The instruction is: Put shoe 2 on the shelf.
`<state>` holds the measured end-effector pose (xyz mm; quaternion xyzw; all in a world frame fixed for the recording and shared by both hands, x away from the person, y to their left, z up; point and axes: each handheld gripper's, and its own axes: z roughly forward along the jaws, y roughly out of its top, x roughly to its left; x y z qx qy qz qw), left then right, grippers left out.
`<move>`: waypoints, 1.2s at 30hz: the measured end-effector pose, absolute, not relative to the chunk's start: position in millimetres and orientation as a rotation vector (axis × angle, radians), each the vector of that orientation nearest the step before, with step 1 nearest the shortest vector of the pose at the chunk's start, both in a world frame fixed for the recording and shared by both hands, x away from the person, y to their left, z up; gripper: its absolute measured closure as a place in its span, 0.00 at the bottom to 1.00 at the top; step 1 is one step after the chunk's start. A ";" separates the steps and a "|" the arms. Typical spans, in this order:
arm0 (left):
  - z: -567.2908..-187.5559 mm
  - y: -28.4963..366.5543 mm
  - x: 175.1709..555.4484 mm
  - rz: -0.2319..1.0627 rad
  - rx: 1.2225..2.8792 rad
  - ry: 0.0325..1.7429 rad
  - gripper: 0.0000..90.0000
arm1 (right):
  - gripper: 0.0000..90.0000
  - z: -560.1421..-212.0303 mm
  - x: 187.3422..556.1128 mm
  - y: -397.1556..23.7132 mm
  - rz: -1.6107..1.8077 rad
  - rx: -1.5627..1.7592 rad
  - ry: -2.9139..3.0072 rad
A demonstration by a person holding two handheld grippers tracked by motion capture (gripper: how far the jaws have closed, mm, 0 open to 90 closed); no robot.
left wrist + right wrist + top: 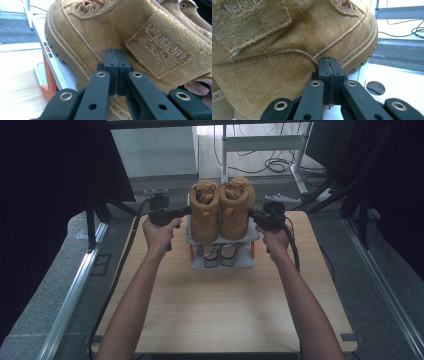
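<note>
So, 2 tan suede boots sit side by side on the top tier of a small grey shoe rack (pixel 252 236) with orange posts, and that rack stands near the far edge of the wooden tabletop (pixel 225 315), roughly centred between its left and right edges. The left boot (pixel 204 212) and the right boot (pixel 236 209) touch each other, toes pointing away from the person. On the lower tier there's another pair of footwear (pixel 220 256), too shadowed to make out properly.

The left gripper (pixel 186 211) comes in from the left side and its jaws are pressed together with nothing between them, tips right up against the outer flank of the left boot, just above the sole. Same deal with the right gripper (pixel 251 213): jaws fully closed, empty, tips against the outer side of the right boot near the stitched seam. Neither boot is pinched, just flanked from both sides.
</note>
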<state>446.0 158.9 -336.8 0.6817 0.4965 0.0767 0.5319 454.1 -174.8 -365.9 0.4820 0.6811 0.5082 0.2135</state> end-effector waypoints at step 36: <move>-348.1 198.8 421.5 0.199 1.531 1.164 0.96 | 0.97 -364.8 433.5 -192.5 1.583 1.290 1.891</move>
